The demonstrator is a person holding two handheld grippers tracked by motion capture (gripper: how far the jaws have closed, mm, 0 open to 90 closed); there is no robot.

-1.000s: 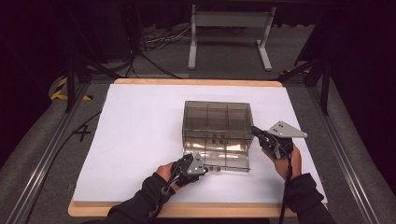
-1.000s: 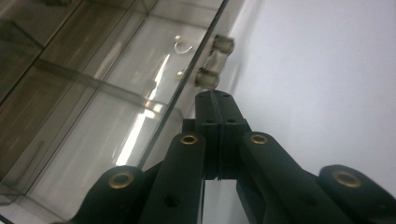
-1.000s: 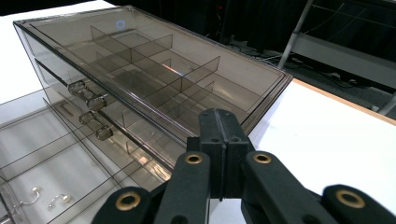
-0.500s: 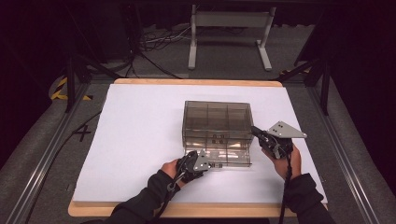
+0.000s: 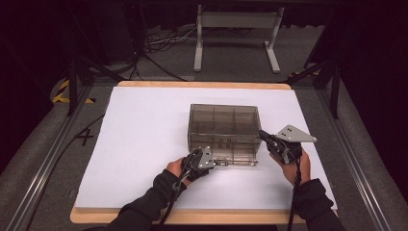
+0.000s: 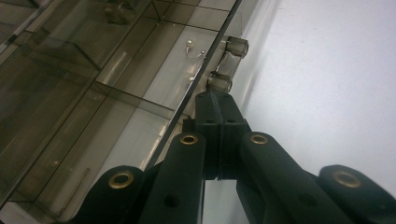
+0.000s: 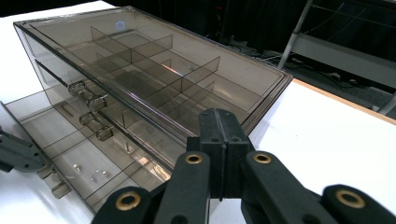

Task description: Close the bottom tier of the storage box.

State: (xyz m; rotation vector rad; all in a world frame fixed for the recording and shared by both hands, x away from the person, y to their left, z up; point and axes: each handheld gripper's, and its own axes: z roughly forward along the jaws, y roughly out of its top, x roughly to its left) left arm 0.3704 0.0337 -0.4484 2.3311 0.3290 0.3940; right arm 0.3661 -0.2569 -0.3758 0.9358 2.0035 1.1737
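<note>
A smoky clear plastic drawer box [image 5: 223, 122] stands on the white table sheet [image 5: 144, 144]. Its bottom drawer [image 5: 238, 158] sticks out a little toward me, with small metal parts [image 6: 194, 50] in one compartment. My left gripper [image 5: 212, 163] is shut, and its tips [image 6: 218, 95] touch the drawer's clear handle [image 6: 220, 80]. At the box's right front corner my right gripper [image 5: 263, 135] is shut too, its tips [image 7: 219, 114] against the top edge of the box [image 7: 154, 65]. The left gripper's grey part [image 7: 18, 154] lies beside the open drawer [image 7: 70, 154].
The sheet lies on a wooden board [image 5: 202, 84]. A metal stand [image 5: 235, 29] and cables [image 5: 159, 43] sit on the floor behind the table. Metal rails [image 5: 351, 159] run along both sides. Open white sheet lies left of the box.
My left gripper has moved forward toward the box, and the bottom drawer has slid further in with it. The right gripper has held its place at the corner.
</note>
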